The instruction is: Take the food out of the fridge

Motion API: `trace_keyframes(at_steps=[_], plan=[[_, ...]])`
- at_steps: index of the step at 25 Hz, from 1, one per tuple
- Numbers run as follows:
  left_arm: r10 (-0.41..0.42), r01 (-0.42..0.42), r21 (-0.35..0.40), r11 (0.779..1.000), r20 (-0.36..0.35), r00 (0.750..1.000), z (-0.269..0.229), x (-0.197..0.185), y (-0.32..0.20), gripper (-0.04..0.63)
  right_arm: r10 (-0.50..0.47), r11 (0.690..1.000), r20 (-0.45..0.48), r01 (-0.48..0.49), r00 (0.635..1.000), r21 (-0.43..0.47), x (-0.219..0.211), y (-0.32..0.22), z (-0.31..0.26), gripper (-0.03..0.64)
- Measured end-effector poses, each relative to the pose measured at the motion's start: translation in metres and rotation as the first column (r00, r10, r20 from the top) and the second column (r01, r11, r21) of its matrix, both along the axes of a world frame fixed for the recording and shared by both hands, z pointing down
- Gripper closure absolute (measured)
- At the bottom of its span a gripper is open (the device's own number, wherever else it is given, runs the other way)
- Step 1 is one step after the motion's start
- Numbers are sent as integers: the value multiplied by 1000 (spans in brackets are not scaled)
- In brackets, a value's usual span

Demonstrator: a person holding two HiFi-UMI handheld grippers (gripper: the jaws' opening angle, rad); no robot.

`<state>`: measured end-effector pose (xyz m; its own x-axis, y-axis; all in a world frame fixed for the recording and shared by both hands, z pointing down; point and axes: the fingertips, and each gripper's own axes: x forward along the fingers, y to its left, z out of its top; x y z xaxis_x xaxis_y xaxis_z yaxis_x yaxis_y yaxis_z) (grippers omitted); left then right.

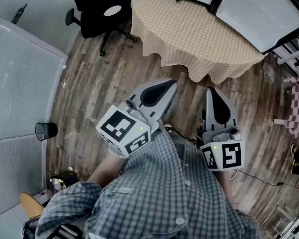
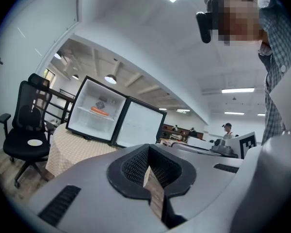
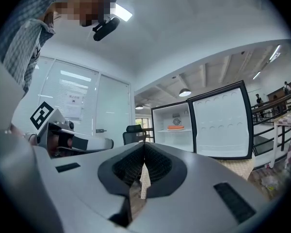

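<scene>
I hold both tools out in front of my chest, level and pointing toward the far side. My left tool [image 1: 162,89] sits on the left and angles slightly to the right, its marker cube [image 1: 123,129] at the near end. My bare left forearm [image 1: 107,167] runs back from it into a checked sleeve [image 1: 65,203]. My right tool [image 1: 215,99] is near it on the right, not touching it. Each tool's jaws are pressed together with nothing gripped between them.
</scene>
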<state>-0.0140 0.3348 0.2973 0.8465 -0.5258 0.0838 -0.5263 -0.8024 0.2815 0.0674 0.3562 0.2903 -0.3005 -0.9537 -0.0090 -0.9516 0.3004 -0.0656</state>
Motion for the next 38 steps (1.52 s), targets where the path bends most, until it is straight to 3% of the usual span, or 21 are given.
trace_keyframes(at_steps=[3,7,9,22,30,38], plan=[[-4,4,-1,1000,2,1000,0,1,1,591,5,1000,36,-6,999,12,4,1,-3,606],[-12,12,0,1000,9,1000,-1,0,0,591,11,1000,171,-15,985,24,12,0,-6,607],[-12,12,-5,1000,11,1000,0,-3,0,591,24,999,193,-28,981,18,14,-2,-5,606],[21,-21,-21,1000,-16,1000,8,1,-68,591,96,995,129,-96,987,-8,21,-47,5,606],[63,-62,-14,998,14,998,5,12,-138,591,114,993,97,-111,989,-42,26,-118,6,606],[80,-80,-17,997,1,997,-4,16,-211,591,97,993,23,-96,995,-71,15,-185,6,606]])
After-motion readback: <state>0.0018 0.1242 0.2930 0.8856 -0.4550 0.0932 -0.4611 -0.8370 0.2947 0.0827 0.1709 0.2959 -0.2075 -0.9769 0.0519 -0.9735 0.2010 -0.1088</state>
